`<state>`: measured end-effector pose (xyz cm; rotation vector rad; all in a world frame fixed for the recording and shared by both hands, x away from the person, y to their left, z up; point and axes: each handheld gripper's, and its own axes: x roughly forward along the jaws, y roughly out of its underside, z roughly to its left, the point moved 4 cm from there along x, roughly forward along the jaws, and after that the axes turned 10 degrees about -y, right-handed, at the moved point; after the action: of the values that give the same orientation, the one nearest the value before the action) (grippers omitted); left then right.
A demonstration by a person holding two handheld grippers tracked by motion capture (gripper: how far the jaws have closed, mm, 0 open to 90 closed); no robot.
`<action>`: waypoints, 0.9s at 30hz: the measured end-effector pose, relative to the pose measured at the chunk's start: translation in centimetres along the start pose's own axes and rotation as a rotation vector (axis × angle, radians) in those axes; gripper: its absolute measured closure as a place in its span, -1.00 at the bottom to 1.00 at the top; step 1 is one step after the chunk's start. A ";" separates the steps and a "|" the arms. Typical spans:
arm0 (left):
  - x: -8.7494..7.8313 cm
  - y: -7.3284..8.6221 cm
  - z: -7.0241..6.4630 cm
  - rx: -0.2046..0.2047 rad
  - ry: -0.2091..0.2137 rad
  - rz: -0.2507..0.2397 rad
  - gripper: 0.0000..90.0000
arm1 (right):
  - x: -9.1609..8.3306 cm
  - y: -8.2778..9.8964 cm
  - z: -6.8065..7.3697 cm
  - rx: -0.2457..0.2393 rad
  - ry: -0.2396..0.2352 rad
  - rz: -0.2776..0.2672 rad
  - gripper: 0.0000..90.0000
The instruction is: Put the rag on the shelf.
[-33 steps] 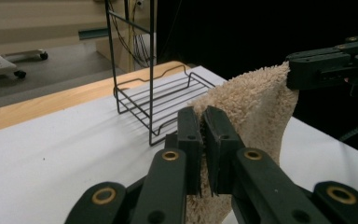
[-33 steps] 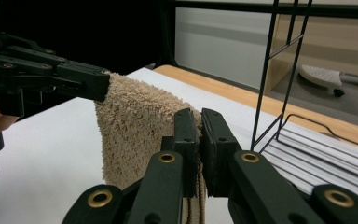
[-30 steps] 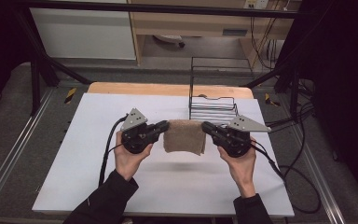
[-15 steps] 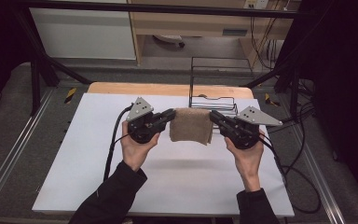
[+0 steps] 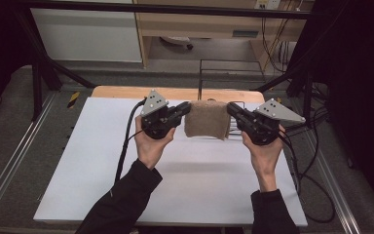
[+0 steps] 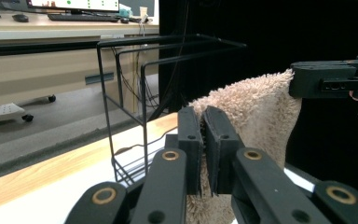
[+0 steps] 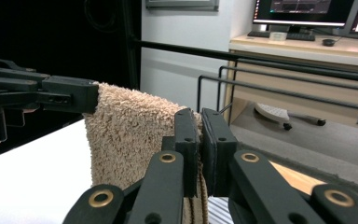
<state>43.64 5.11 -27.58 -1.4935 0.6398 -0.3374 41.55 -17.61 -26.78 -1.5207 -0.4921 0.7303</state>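
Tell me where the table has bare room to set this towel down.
The white table top is bare left of the left gripper and along the near edge beneath the towel. It is crowded at the far right, where the wire rack stands.

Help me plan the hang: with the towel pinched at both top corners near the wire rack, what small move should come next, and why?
Probably carry the towel a little farther toward the wire rack. The left gripper and right gripper each clamp a top corner, the cloth hangs clear of the table, and the rack's top bars stand just beyond it.
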 end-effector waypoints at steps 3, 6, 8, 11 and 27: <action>0.5 -0.4 -0.2 0.001 0.001 -0.012 0.89 | -0.1 -0.4 -0.4 0.007 0.008 -0.016 0.91; 0.9 -0.8 -0.3 -0.004 0.006 -0.021 0.89 | -0.2 -0.7 -0.8 0.004 0.021 -0.026 0.91; 1.2 -1.2 -0.4 -0.001 0.004 -0.026 0.89 | -0.3 -1.0 -1.1 -0.005 0.027 -0.031 0.91; 1.7 -1.8 -0.6 0.003 0.001 -0.035 0.89 | -0.5 -1.5 -1.5 -0.006 0.042 -0.041 0.91; 3.6 -4.7 -1.8 0.018 0.007 -0.077 0.89 | -1.6 -4.0 -3.6 -0.029 0.094 -0.085 0.91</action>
<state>46.24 1.18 -23.59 -1.5027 0.5845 -0.4064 43.47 -20.88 -22.66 -1.5444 -0.4952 0.5849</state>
